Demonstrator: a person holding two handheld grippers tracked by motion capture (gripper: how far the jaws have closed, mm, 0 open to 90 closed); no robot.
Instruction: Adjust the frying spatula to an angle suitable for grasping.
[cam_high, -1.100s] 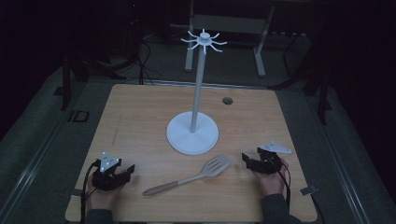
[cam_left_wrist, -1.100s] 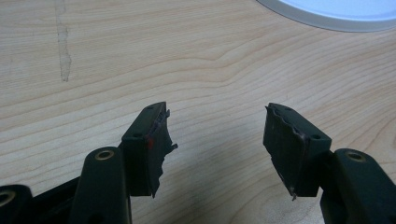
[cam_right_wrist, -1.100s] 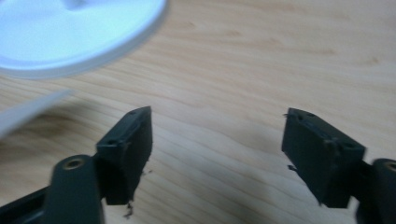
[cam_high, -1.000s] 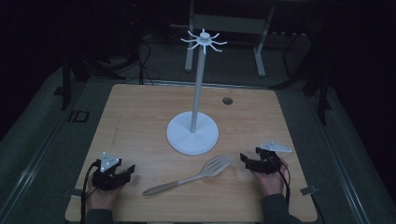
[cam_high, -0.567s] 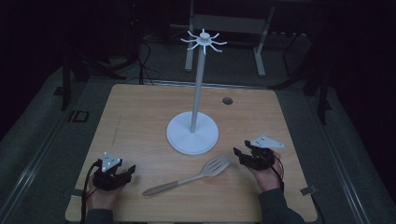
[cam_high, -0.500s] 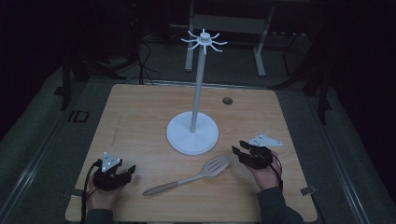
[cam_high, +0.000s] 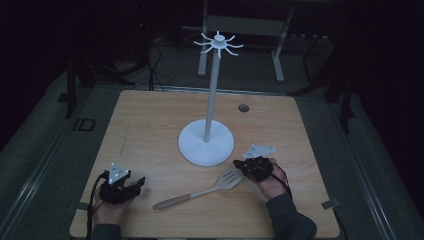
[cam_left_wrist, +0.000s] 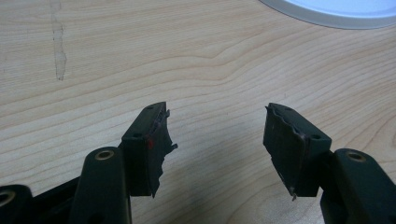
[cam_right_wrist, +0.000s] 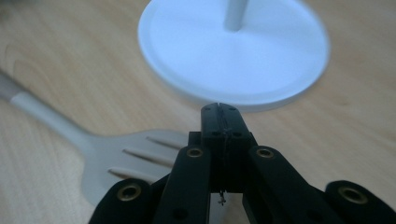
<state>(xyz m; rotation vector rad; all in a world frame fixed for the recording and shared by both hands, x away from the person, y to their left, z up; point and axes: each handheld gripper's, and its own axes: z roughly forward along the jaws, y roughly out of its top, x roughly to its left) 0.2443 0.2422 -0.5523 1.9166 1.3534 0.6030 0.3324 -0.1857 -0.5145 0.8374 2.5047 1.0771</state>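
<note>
Right gripper sits just right of the slotted spatula, jaws pressed together on nothing, tips above the blade's far edge and near the stand's base in the right gripper view. Spatula lies flat near the table's front edge, head pointing right-far toward the white hook stand, handle running left-near. Left gripper rests at the near left, jaws spread wide over bare wood, holding nothing, apart from the handle end. Risks, as I judge them: closed jaws can't pick anything, so going in now would only shove the head and spin the spatula on the smooth top; the blade lies thin and flat, so a pinch may skid off unless a jaw gets under an edge; the stand base is close by, so a wide swing could knock it, and a tall post on a round foot may rock. Surface: light wood-grain table, a faint scuff on it in the left gripper view, a small dark grommet at the far right. Room is dark; cables and metal frame legs on the floor beyond the far edge.
</note>
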